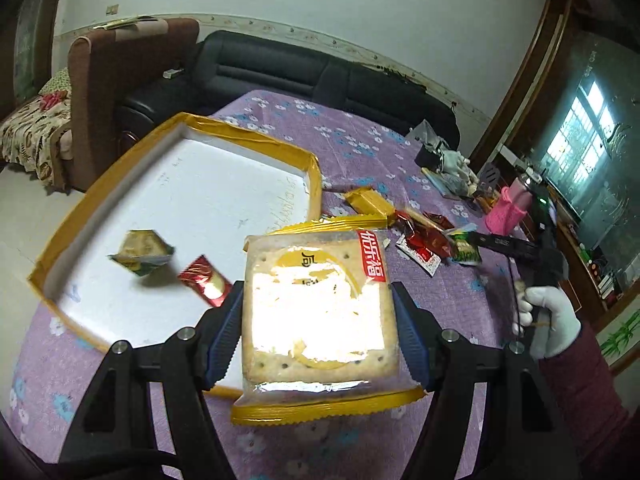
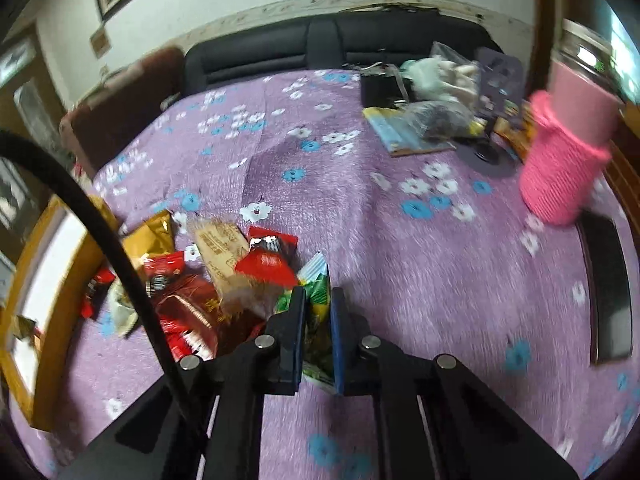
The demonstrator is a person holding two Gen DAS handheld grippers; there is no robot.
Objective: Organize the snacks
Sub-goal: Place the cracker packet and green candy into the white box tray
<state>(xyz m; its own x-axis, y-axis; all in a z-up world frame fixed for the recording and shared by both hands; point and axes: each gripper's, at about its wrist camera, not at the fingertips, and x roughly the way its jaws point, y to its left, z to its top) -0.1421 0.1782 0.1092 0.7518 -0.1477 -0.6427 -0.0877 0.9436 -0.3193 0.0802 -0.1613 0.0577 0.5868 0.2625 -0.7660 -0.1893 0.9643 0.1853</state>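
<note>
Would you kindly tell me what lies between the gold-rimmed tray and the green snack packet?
In the right wrist view, a heap of red and gold snack packets lies between the tray and green packet.

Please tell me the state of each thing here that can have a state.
Left gripper: shut on the cracker packet, held up.
Right gripper: shut on the green snack packet.
Yellow-rimmed tray: holds two small snacks.
Snack pile: loose on the tablecloth.

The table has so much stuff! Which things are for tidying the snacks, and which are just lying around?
For the job: cracker packet, green snack packet, snack pile, yellow-edged tray.

Just lying about: pink knitted cup, booklet, plastic bags.
</note>
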